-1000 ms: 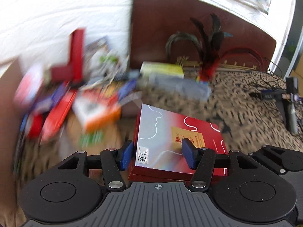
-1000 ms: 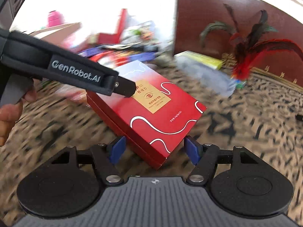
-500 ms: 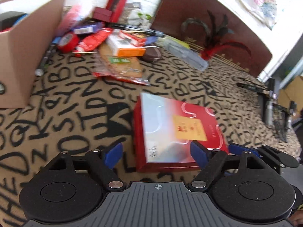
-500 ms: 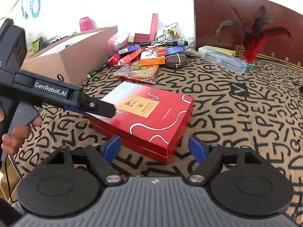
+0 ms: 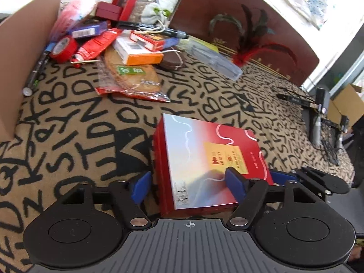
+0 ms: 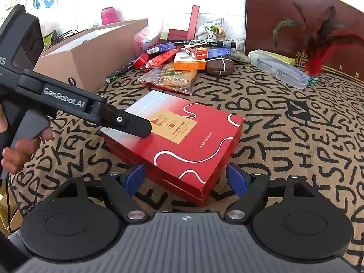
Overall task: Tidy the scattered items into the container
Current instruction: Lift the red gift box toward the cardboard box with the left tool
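Most clutter sits unpacked at the bedspread's [image 6: 284, 122] far edge beside the cardboard box [image 6: 91, 52]; both the left gripper [image 5: 188, 185] and right gripper [image 6: 185, 178] straddle the red gift box [image 6: 179, 136], jaws spread, gripping nothing.

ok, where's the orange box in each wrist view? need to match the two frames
Left wrist: orange box sits upper left of centre, in the clutter pile, overlapping the top of the cracker packet.
Right wrist: orange box sits upper centre, just left of the brown oval case.
Shared landmark: the big red gift box, on the lettered cloth in front of the pile in both views.
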Demonstrator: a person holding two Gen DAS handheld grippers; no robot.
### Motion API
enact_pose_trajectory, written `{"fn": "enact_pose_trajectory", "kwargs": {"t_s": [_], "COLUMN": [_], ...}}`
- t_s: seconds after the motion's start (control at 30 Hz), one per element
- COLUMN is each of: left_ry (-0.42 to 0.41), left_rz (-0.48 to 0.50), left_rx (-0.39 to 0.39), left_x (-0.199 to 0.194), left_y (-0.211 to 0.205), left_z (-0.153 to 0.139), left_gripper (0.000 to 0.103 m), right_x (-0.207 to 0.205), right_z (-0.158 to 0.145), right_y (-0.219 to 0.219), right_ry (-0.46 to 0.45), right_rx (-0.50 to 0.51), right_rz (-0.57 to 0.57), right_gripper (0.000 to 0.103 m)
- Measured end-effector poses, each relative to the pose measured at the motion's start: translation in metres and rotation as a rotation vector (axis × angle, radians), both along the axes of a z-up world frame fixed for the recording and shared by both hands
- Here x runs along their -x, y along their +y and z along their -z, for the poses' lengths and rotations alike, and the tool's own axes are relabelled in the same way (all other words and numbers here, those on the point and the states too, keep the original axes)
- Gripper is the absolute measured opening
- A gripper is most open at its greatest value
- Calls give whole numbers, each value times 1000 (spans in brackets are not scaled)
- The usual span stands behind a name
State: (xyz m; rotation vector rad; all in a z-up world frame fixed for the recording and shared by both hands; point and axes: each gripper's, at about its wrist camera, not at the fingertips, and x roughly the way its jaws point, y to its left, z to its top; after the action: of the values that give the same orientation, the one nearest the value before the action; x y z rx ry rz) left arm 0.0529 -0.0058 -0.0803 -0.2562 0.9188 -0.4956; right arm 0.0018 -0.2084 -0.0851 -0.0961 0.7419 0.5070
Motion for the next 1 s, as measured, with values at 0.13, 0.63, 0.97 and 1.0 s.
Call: {"fn": "enact_pose_trajectory", "kwargs": {"t_s": [0.13, 0.63, 0.97, 1.0], "left_ry": [-7, -20, -83, -106], "left_rz": [-3, -24, -109, -122], "left_rx": [-15, 1, 21, 22], "left_x": [-2, 5, 52, 56], "left_y": [-3, -2, 44, 51], "left_z": [2, 5, -24, -30], "left_gripper": [83, 78, 78, 78], "right_x": [-1, -10, 23, 25], "right_z": [0, 1, -30, -36], "right_y": [2, 13, 47, 54], "right_ry": [-14, 10, 1, -16], "right_rx": [20, 60, 72, 77], "right_rz": [-35, -42, -104, -117], "right_gripper": [82, 86, 84, 84]}}
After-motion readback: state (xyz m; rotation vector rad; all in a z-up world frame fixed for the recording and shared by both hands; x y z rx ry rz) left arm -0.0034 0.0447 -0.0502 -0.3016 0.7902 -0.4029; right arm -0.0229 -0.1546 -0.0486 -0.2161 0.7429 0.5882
